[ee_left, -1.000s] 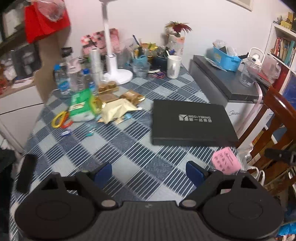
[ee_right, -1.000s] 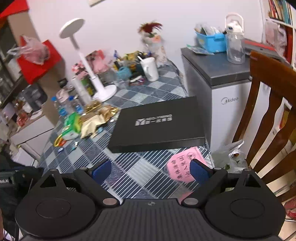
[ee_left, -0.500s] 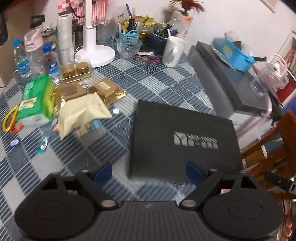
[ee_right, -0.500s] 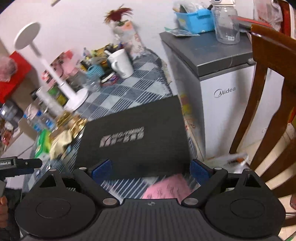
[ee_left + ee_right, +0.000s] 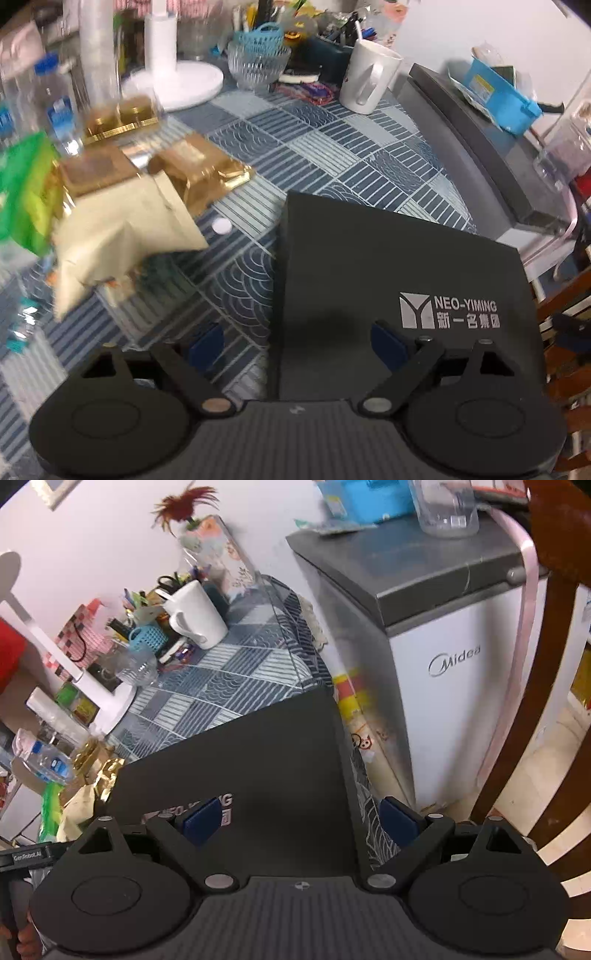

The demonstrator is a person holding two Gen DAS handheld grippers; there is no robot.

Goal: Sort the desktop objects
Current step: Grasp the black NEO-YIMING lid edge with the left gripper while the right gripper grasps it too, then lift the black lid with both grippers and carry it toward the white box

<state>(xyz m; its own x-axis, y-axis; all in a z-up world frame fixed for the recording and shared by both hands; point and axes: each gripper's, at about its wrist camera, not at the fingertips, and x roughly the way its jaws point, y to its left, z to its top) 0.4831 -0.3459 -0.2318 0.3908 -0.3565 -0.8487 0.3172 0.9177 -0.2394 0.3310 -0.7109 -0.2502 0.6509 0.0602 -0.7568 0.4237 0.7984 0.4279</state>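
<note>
A flat black box (image 5: 388, 266) marked NEO-YIMING lies on the blue checked tablecloth (image 5: 325, 147). My left gripper (image 5: 295, 341) is open and straddles the box's near left edge, one pad on the cloth, one over the lid. My right gripper (image 5: 301, 819) is open and straddles the box's (image 5: 258, 760) near right edge, beside the table's side. Gold packets (image 5: 195, 177), a beige pouch (image 5: 122, 236) and a green pack (image 5: 22, 192) lie left of the box.
A white mug (image 5: 369, 81), a glass bowl (image 5: 258, 62), a lamp base (image 5: 177, 81), water bottles (image 5: 59, 110) and a pen holder crowd the far side. A grey-topped Midea freezer (image 5: 443, 627) and a wooden chair (image 5: 546, 664) stand right of the table.
Both grippers have moved forward and down to the black box, now straddling its near edges. The pink note has left both views.
</note>
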